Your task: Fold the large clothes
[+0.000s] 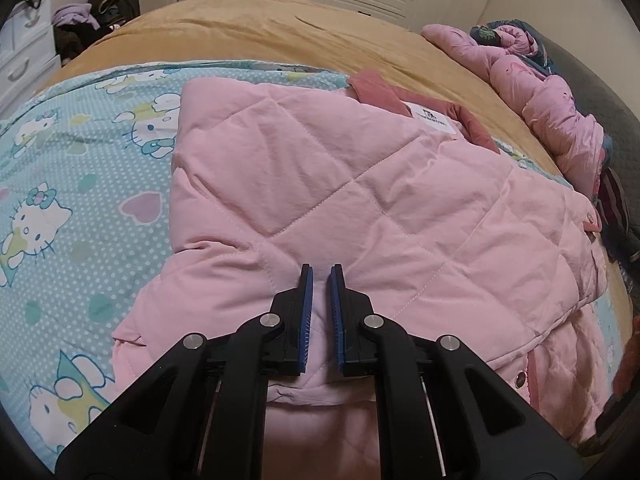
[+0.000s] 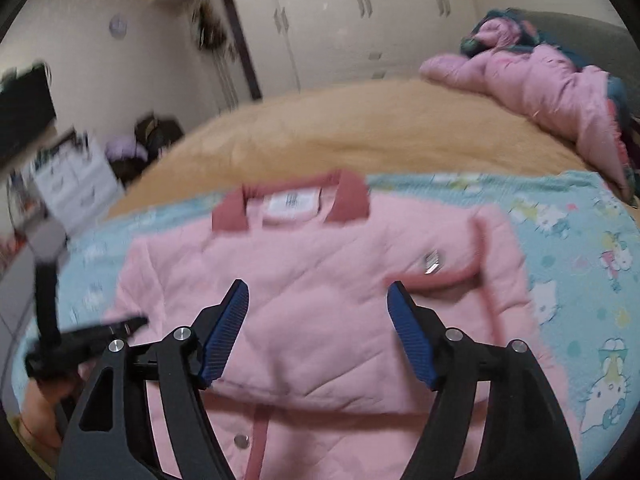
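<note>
A pink quilted jacket (image 1: 340,184) with a dark pink collar (image 2: 348,196) lies flat on the bed, its sides folded in over the body. My left gripper (image 1: 320,270) is shut, its blue pads almost touching, low over the jacket's near left part. I cannot tell whether any fabric is pinched. The right wrist view shows the same gripper (image 2: 138,322) at the jacket's left edge, with a hand behind it. My right gripper (image 2: 317,286) hangs open above the middle of the jacket (image 2: 320,248), nothing between its pads. The right wrist view is blurred.
A light blue cartoon-cat sheet (image 1: 80,184) lies under the jacket, on a tan blanket (image 1: 280,36). A heap of pink bedding and clothes (image 2: 552,80) sits at the far right of the bed. White drawers (image 1: 24,52) and dark bags (image 1: 108,4) stand beyond the left side.
</note>
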`<move>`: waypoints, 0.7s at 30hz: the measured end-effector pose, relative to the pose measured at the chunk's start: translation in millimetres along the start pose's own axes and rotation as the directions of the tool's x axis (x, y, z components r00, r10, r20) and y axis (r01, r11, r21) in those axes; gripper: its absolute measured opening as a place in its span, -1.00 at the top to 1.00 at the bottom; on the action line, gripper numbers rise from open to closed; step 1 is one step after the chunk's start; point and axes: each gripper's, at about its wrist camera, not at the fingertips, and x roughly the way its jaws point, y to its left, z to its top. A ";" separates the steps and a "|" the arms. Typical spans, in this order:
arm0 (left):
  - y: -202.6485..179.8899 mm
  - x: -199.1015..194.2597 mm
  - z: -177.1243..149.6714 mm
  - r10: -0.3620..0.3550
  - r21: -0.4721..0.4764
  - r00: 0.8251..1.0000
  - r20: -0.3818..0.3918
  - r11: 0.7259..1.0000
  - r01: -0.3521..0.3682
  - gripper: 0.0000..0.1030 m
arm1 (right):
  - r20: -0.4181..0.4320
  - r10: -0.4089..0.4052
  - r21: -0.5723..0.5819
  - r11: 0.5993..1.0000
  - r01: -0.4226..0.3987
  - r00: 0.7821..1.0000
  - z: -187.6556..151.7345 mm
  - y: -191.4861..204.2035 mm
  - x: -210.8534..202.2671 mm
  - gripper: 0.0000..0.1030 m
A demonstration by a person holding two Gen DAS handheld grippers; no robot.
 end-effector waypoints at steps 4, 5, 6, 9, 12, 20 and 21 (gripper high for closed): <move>-0.1 0.4 -0.2 -0.005 -0.002 1.000 0.001 1.000 0.005 0.93 | -0.163 -0.091 -0.005 0.996 0.091 0.982 -20.4 -7.2 35.0 -0.56; 0.5 0.7 -0.1 -0.006 -0.003 1.000 0.001 1.000 0.006 0.93 | -0.169 -0.078 0.022 0.996 0.083 0.982 -22.4 -11.2 39.7 -0.57; 0.1 1.3 -0.2 -0.005 0.001 1.000 0.000 1.000 0.005 0.93 | -0.177 -0.062 0.048 0.996 0.071 0.982 -24.6 -15.0 44.6 -0.58; -0.7 2.0 -0.7 -0.005 0.003 1.000 0.001 1.000 0.005 0.93 | -0.184 -0.066 0.045 0.996 0.076 0.981 -29.1 -14.5 52.0 -0.59; 0.5 3.9 -1.2 -0.010 0.000 1.000 0.001 1.000 0.010 0.93 | -0.182 -0.069 0.045 0.996 0.079 0.981 -31.5 -13.7 53.6 -0.60; -2.8 -4.9 3.5 -0.007 0.008 1.000 0.002 1.000 0.007 0.74 | -0.151 0.037 0.127 0.992 -0.018 0.988 -14.3 -23.5 28.0 -0.74; -3.7 -7.5 4.3 -0.014 0.009 1.000 0.004 1.000 0.014 0.47 | -0.139 0.049 0.133 0.991 -0.030 0.989 -12.3 -23.3 23.4 -0.78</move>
